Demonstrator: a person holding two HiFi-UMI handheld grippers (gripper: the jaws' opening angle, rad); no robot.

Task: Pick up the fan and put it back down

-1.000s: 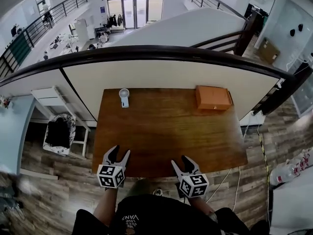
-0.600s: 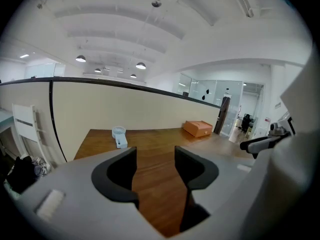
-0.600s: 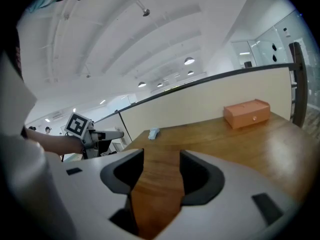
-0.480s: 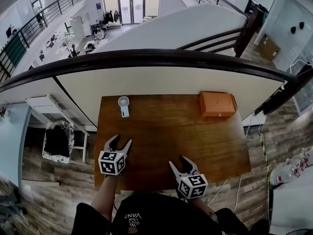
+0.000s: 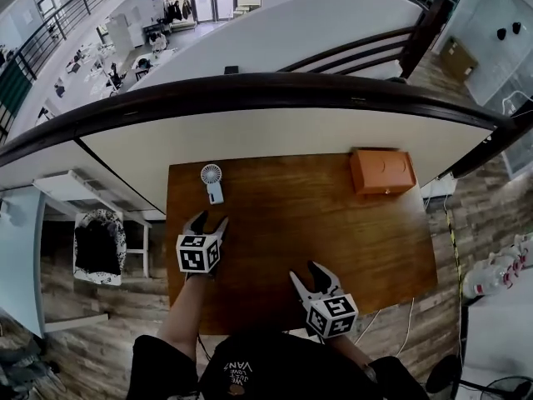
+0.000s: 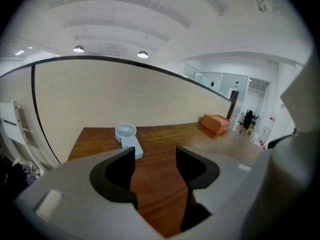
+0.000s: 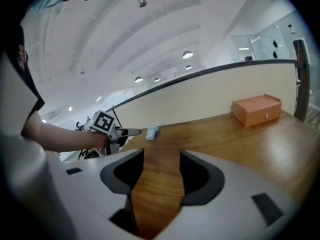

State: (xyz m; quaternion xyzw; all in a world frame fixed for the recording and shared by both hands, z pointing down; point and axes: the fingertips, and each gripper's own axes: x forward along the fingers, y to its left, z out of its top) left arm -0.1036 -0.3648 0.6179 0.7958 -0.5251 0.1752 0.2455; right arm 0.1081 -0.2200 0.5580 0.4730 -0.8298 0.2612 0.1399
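Observation:
A small pale-blue hand fan (image 5: 212,182) lies flat near the far left corner of the wooden table (image 5: 300,232); it also shows as the fan (image 6: 128,138) in the left gripper view and the fan (image 7: 152,132) in the right gripper view. My left gripper (image 5: 208,222) hovers just short of the fan and points at it, its jaws opening with nothing between them. My right gripper (image 5: 312,273) stands open and empty over the table's near edge, right of the left one.
An orange box (image 5: 382,171) sits at the far right corner of the table. A curved cream wall with a dark rail (image 5: 275,90) runs behind the table. A white chair with dark cloth (image 5: 98,242) stands to the table's left.
My left gripper has moved forward over the table toward the fan and its jaws have widened. The right gripper has shifted slightly forward. The camera view has drifted.

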